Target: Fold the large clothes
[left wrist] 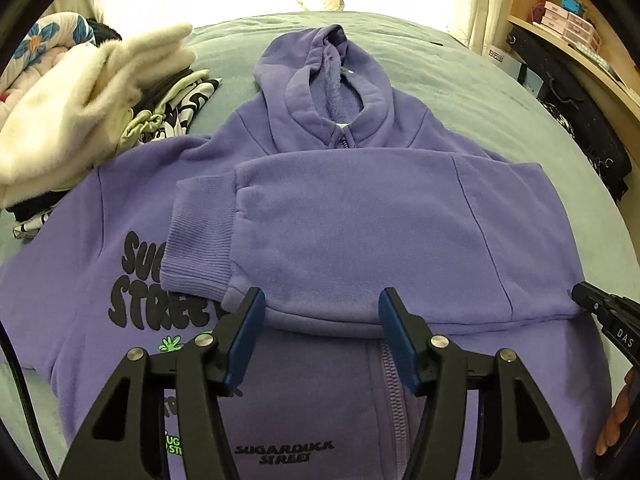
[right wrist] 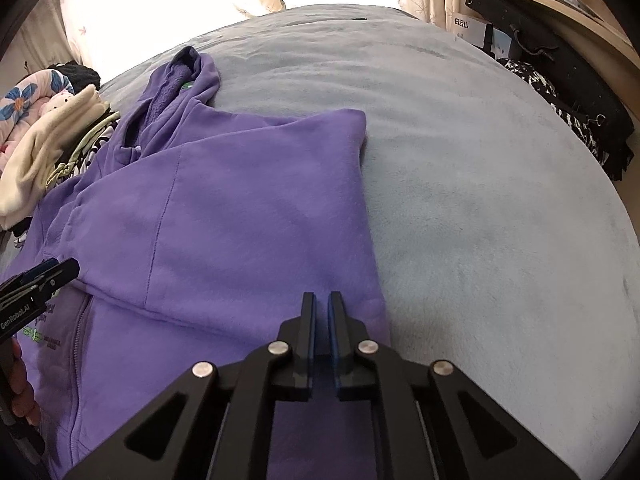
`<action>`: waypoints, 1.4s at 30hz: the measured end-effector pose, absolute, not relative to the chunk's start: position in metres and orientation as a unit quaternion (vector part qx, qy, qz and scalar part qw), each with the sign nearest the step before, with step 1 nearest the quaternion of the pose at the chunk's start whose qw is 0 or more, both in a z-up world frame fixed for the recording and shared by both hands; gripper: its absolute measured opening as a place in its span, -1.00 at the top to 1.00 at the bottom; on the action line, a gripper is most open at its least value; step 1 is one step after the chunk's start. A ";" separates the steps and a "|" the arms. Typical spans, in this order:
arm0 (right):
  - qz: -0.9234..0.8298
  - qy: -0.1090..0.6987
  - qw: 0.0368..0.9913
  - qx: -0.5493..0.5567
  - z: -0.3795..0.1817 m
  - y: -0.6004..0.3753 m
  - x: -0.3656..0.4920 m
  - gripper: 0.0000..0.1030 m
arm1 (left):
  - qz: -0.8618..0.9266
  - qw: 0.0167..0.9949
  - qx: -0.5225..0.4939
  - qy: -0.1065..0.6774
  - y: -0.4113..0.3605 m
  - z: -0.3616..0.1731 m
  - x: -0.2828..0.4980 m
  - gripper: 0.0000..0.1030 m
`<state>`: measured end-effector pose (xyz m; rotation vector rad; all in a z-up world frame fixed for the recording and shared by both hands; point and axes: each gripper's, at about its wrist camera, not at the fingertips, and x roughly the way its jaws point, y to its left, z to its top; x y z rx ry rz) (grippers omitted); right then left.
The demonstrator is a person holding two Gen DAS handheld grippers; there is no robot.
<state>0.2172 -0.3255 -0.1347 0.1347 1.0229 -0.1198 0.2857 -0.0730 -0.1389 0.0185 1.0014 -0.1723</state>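
Purple hoodie (left wrist: 344, 216) lying zipper-up on the grey-green bed cover (right wrist: 500, 200), one sleeve (left wrist: 280, 232) folded across its chest.

The left gripper (left wrist: 322, 308) is hovering over the sleeve's near edge, jaws standing apart and gripping nothing. The right gripper (right wrist: 322, 304) is sitting at the hoodie's right edge, jaws nearly together; whether cloth is pinched there cannot be told. A pile of clothes (left wrist: 92, 104) is resting far left.
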 end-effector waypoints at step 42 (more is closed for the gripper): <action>-0.010 0.497 0.864 0.084 -0.070 -0.209 0.067 0.52 | -0.077 0.881 0.003 0.467 0.011 -0.046 0.076 -0.13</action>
